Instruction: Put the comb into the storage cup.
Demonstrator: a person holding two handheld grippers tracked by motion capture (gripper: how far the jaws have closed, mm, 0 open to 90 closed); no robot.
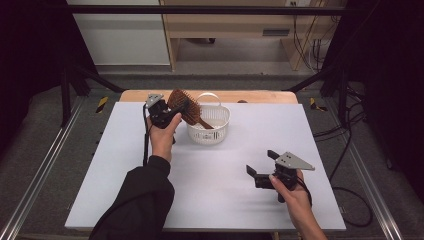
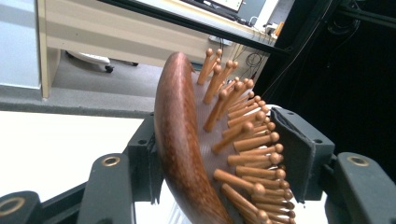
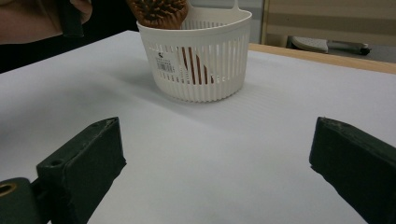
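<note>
Clearly, left gripper (image 1: 167, 113) jaws clamp a wooden hairbrush (image 1: 184, 106) over the white basket (image 1: 209, 131).
Right gripper (image 1: 263, 168) jaws gape wide, empty, near the basket; its barcode label is unreadable.

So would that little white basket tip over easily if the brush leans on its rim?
Probably it could. The basket looks like thin slotted plastic, so likely light. The wooden hairbrush stands with its handle inside and its head above the rim, so weight sits high. The left gripper grips the head, which likely steadies it.
</note>
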